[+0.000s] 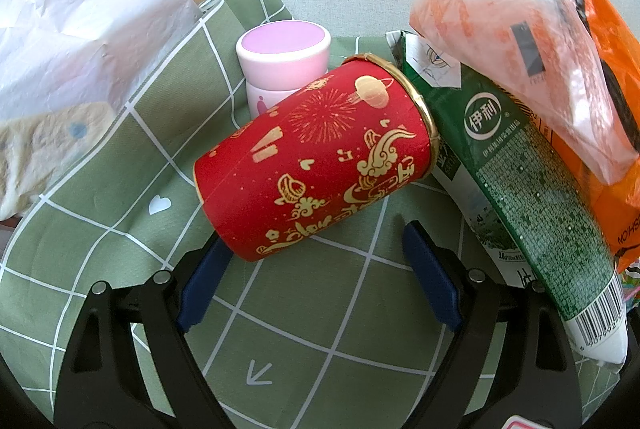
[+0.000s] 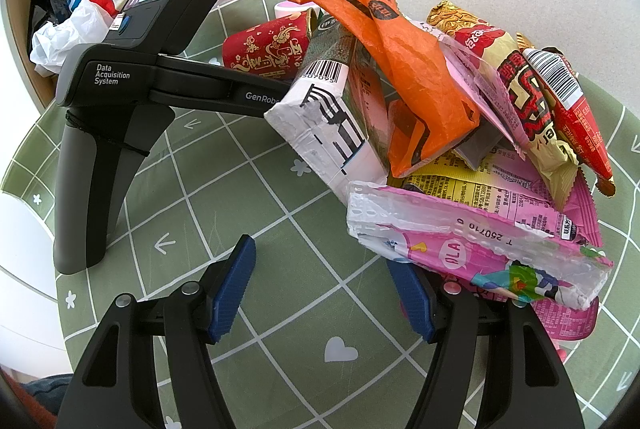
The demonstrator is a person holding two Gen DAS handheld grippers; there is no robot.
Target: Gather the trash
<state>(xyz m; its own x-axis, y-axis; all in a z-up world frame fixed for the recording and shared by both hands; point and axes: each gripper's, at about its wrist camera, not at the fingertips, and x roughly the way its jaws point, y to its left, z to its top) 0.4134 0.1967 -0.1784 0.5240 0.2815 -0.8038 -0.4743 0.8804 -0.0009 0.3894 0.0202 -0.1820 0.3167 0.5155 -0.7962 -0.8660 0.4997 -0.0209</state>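
A red paper cup with gold patterns [image 1: 316, 165] lies on its side on the green checked tablecloth [image 1: 304, 309]. My left gripper [image 1: 316, 257] is open just in front of it, its left pad tucked under the cup's base. The cup also shows in the right wrist view [image 2: 266, 51]. A green milk carton [image 1: 520, 185] leans beside the cup under an orange bag [image 1: 600, 77]. My right gripper [image 2: 320, 285] is open and empty, close to a pink wrapper [image 2: 472, 249] at the front of a trash pile with the carton [image 2: 332, 117] and orange bag [image 2: 384, 61].
A pink-lidded jar [image 1: 284, 65] stands behind the cup. A white plastic bag [image 1: 76, 17] bulges at the left. In the right wrist view, the left gripper's body [image 2: 120, 81] stands at the left, and snack wrappers [image 2: 536, 89] are heaped at the right.
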